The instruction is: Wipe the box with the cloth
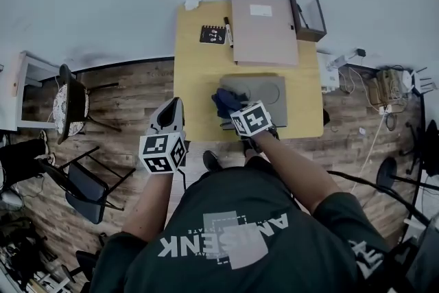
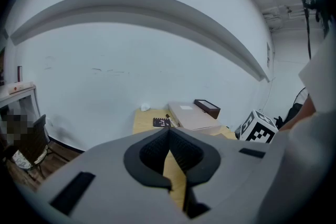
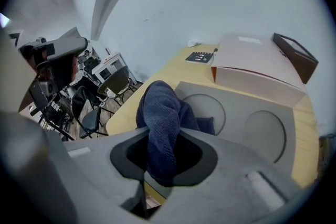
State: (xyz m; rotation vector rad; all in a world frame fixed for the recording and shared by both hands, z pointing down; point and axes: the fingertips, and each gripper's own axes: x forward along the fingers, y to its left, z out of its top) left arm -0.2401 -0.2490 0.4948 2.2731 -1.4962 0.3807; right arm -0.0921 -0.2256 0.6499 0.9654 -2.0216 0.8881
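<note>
A flat grey box [image 1: 266, 90] with two round recesses lies near the front edge of the yellow table [image 1: 195, 79]. A dark blue cloth [image 1: 223, 101] rests bunched on the box's left end. My right gripper [image 1: 233, 114] is shut on the cloth [image 3: 160, 113], which hangs out between the jaws of my right gripper [image 3: 163, 136] over the grey box [image 3: 252, 128]. My left gripper [image 1: 171, 113] is held off the table's left front corner, above the floor. The jaws of the left gripper [image 2: 168, 136] meet at their tips with nothing between them.
Behind the grey box lies a large beige flat box [image 1: 264, 29], with a dark-framed open case [image 1: 307, 16] at its right. A black notebook [image 1: 212, 34] and a pen [image 1: 228, 31] sit at the back left. Chairs [image 1: 72, 106] stand on the floor to the left.
</note>
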